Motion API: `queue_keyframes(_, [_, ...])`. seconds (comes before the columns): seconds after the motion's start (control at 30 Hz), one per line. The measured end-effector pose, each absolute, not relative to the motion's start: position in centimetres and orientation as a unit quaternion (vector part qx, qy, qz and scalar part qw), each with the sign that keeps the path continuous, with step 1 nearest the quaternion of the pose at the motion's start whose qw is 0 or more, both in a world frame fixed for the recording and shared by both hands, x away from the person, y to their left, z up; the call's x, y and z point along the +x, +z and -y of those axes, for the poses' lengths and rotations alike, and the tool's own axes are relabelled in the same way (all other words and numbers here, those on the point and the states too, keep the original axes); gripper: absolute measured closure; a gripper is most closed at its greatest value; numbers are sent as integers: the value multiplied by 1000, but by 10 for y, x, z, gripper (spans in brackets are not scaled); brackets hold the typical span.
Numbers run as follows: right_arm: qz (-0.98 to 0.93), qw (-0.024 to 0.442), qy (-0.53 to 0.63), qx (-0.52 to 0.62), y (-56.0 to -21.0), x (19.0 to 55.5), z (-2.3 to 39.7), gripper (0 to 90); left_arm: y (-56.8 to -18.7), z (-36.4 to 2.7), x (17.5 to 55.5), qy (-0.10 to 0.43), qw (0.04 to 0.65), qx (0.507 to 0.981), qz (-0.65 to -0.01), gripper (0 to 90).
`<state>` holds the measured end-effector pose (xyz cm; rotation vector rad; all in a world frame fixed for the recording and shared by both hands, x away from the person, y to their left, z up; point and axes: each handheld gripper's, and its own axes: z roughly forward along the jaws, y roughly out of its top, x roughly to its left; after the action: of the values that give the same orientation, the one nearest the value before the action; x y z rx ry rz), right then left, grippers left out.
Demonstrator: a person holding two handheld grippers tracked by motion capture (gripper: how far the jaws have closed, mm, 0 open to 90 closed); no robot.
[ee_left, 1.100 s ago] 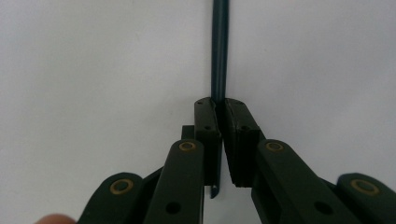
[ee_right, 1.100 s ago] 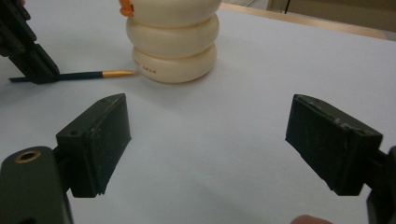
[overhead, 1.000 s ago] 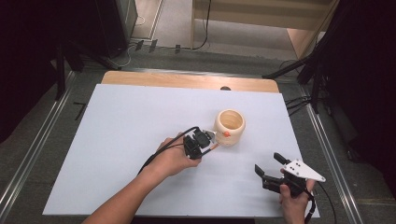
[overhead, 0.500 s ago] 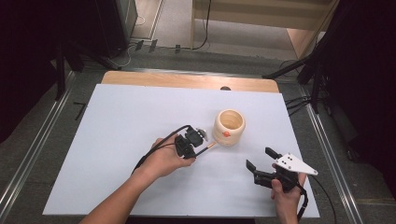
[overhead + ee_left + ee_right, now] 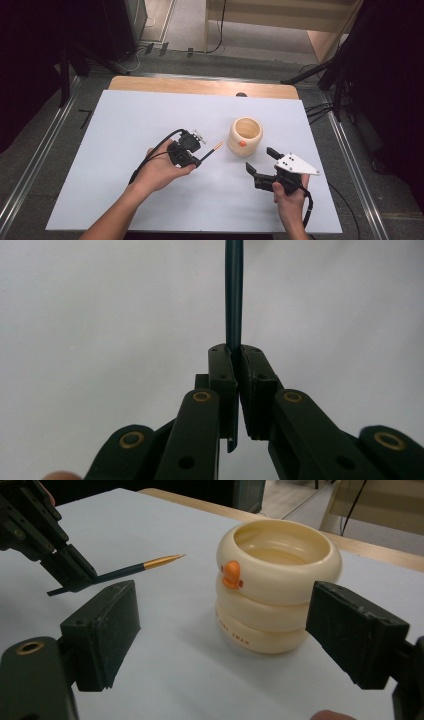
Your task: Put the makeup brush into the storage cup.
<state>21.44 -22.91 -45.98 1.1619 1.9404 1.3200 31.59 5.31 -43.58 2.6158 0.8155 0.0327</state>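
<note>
A cream ringed cup [image 5: 245,136] with an orange duck beak stands upright on the white table, its inside bare as far as I can see. My left gripper [image 5: 198,159] is to the left of it, shut on a thin dark pencil [image 5: 212,150] whose gold tip points at the cup. In the left gripper view the pads [image 5: 222,371] pinch the pencil [image 5: 233,295], which runs straight ahead. My right gripper [image 5: 260,160] hovers open just short of the cup on the near right side. Its wide jaws frame the cup [image 5: 280,580] in the right gripper view, with the pencil [image 5: 131,569] to the left.
The white sheet [image 5: 125,120] covers a wooden table whose far edge [image 5: 200,86] shows bare. Cables and dark stands lie on the floor beyond. A cable trails from each gripper toward the near edge.
My left gripper has drawn leftward away from the cup, pencil still in its grip. My right gripper has moved left and farther from me, closer to the cup, jaws still wide.
</note>
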Motion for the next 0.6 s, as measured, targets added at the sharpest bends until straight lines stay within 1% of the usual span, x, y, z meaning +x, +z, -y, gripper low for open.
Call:
queue_keyframes(0.3, [-717,241,501,420,-456,233,213,142,-433,-74,318,16,252,919,-303,860])
queue_keyframes(0.33, [-717,241,501,420,-456,233,213,142,-433,-74,318,16,252,919,-303,860])
queue_keyframes(0.47, [-719,246,501,414,-452,241,205,144,-431,-82,316,14,286,908,-307,860])
queue_keyframes(0.6, [-716,244,508,412,-448,248,202,146,-428,-85,315,25,299,904,-303,860])
